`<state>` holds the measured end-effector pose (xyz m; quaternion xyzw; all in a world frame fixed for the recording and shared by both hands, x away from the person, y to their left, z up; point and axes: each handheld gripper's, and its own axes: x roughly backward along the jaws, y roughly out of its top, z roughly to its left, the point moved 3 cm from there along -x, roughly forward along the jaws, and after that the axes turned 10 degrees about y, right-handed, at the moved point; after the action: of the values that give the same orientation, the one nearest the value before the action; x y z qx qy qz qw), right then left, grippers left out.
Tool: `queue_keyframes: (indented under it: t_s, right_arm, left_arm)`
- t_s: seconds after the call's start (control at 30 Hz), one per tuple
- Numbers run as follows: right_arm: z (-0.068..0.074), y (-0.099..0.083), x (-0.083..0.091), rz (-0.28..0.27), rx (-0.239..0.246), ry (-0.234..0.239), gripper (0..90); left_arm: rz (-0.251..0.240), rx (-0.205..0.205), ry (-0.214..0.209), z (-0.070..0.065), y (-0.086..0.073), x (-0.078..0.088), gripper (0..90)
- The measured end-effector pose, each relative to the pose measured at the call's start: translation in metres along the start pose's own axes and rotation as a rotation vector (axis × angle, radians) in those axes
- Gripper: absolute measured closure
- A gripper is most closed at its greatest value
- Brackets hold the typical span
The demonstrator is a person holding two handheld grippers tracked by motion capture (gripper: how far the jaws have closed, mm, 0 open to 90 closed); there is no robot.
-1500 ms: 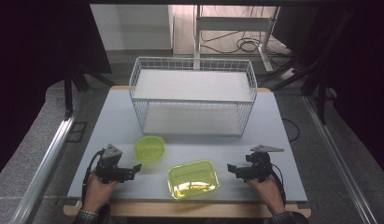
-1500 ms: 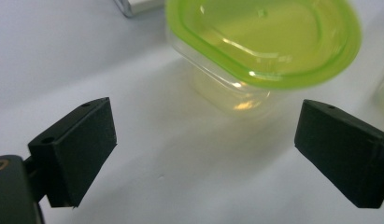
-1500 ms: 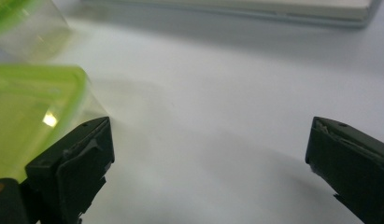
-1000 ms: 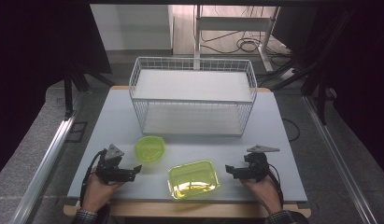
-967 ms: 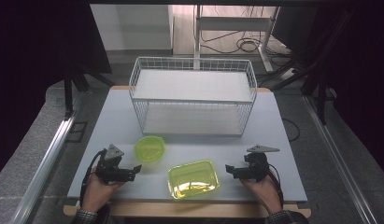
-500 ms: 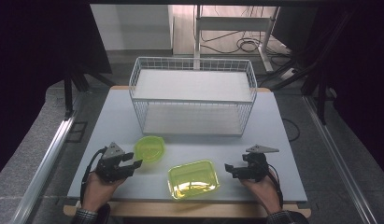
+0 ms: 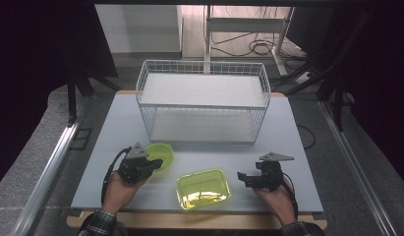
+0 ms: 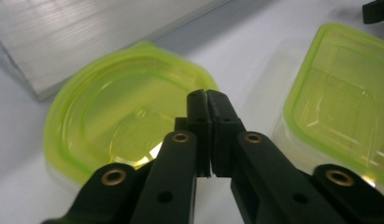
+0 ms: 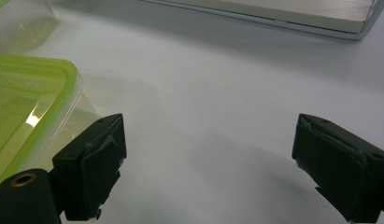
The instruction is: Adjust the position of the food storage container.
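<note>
The left gripper (image 8: pixel 206 100), jaws just closed on nothing, hovers over the round container (image 8: pixel 129 107); grasping it calls for reopening, while the right gripper (image 9: pixel 208 163) waits open.

Light falls from above onto my counter (image 7: pixel 298 147), leaving it evenly pale while the room around it sinks into near black. The high view is soft and grainy. In my left hand-held gripper (image 8: pixel 207 100) view the jaws are sharp, glare spots glint on the round tub (image 8: pixel 110 126), and far edges blur.
</note>
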<state>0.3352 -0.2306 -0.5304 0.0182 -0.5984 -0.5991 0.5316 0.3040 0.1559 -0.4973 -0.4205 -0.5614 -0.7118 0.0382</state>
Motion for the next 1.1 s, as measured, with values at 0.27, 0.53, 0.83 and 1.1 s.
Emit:
queue_keyframes:
  t_s: [0.27, 0.53, 0.83, 1.1]
  right_arm:
    - [-0.001, 0.000, 0.000, 0.015, 0.010, -0.008, 10.5]
    - [-0.001, -0.001, 0.000, 0.020, 0.024, -0.015, 10.8]
    - [-0.002, -0.002, -0.001, 0.036, 0.035, -0.021, 11.1]
    - [-0.003, -0.002, -0.001, 0.036, 0.033, -0.024, 11.4]
  left_arm:
    - [-0.001, -0.013, -0.042, -0.006, 0.023, -0.017, 90.0]
    - [0.029, -0.029, -0.036, -0.011, 0.036, -0.041, 90.0]
    - [0.085, -0.038, 0.007, -0.010, 0.037, -0.061, 90.0]
    - [0.087, -0.019, 0.008, -0.003, 0.030, -0.056, 90.0]
